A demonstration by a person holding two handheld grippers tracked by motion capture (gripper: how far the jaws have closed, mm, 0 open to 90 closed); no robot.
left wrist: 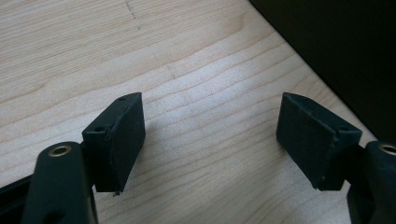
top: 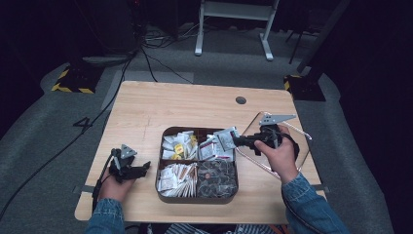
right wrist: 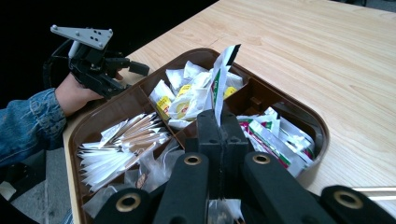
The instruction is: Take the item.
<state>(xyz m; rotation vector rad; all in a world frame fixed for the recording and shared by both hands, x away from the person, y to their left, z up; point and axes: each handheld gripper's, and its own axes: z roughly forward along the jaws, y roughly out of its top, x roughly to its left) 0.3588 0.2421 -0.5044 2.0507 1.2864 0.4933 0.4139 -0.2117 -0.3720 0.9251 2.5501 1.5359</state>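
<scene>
Right gripper point(right wrist: 219, 126) clamped on a white sachet point(right wrist: 220, 77), held upright above the brown tray point(top: 163, 187), over its far right compartment. Tray sits at the table's point(top: 195, 105) near middle, four compartments full of packets. Left gripper point(top: 141, 168) rests on the table just left of the tray, jaws apart, nothing between them.

Pale matt wood table point(top: 146, 105), glossy brown plastic tray point(right wrist: 109, 112), paper sachets point(right wrist: 119, 151)

No legible text on any packet point(right wrist: 219, 79)
</scene>
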